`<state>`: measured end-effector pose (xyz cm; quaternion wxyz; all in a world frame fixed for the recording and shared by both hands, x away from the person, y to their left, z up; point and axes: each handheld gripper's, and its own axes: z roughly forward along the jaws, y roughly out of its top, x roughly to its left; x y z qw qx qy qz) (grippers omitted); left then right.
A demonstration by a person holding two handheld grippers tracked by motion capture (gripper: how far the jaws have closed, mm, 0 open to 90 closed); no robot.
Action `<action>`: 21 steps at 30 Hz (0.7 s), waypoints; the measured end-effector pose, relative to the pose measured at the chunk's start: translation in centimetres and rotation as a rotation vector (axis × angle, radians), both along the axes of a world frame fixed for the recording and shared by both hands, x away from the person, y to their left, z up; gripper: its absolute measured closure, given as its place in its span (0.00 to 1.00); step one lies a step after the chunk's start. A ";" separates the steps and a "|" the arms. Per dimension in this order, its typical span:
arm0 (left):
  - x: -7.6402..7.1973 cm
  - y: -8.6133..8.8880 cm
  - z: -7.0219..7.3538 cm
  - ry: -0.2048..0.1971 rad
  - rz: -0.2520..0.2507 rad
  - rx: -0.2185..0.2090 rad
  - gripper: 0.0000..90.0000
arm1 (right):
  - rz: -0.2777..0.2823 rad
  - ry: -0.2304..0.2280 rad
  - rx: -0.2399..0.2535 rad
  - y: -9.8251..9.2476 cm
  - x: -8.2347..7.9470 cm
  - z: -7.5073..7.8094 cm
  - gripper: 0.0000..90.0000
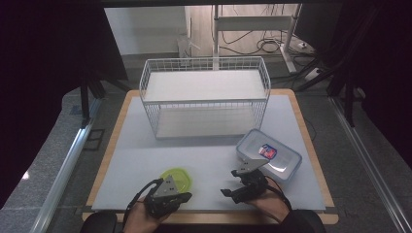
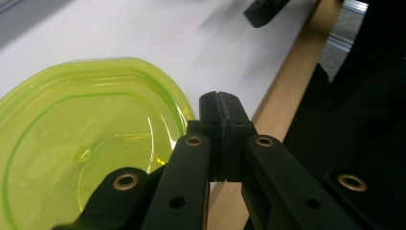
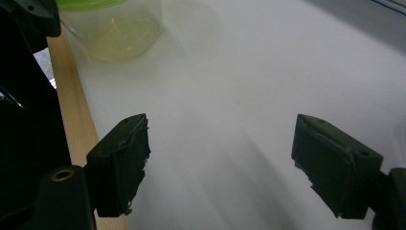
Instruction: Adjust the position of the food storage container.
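Observation:
A round container with a yellow-green lid [image 1: 176,177] stands near the front edge of the white mat [image 1: 204,155]. My left gripper [image 1: 187,196] lies just in front of it, and in the left gripper view its tips [image 2: 221,103] are pressed together beside the lid [image 2: 76,143] with nothing between them. My right gripper [image 1: 231,182] hovers to the right and points left over bare mat. In the right gripper view it [image 3: 220,158] stands open and empty, with the green-lidded container [image 3: 115,28] farther off.
A white wire basket [image 1: 204,97] with a shelf stands at the back middle. A clear lidded rectangular box [image 1: 282,162] with a small blue and red card [image 1: 267,151] on it sits at the right. The table's wooden edge [image 1: 209,217] runs along the front.

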<state>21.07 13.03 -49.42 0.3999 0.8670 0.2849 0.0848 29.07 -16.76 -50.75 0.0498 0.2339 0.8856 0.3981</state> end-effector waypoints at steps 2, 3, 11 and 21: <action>0.3 0.4 -0.2 0.016 0.007 -0.012 1.00 | -0.002 0.003 -0.002 0.0 0.0 0.0 0.23; 0.5 0.5 -0.3 0.019 0.018 -0.006 1.00 | -0.002 0.004 -0.004 0.0 0.0 -0.1 0.23; 1.8 2.3 -0.5 0.038 0.076 -0.010 1.00 | 0.000 0.011 -0.011 0.1 0.0 -0.2 0.23; 3.6 4.5 -0.5 0.042 0.145 -0.010 1.00 | 0.001 0.013 -0.014 0.1 0.1 -0.2 0.23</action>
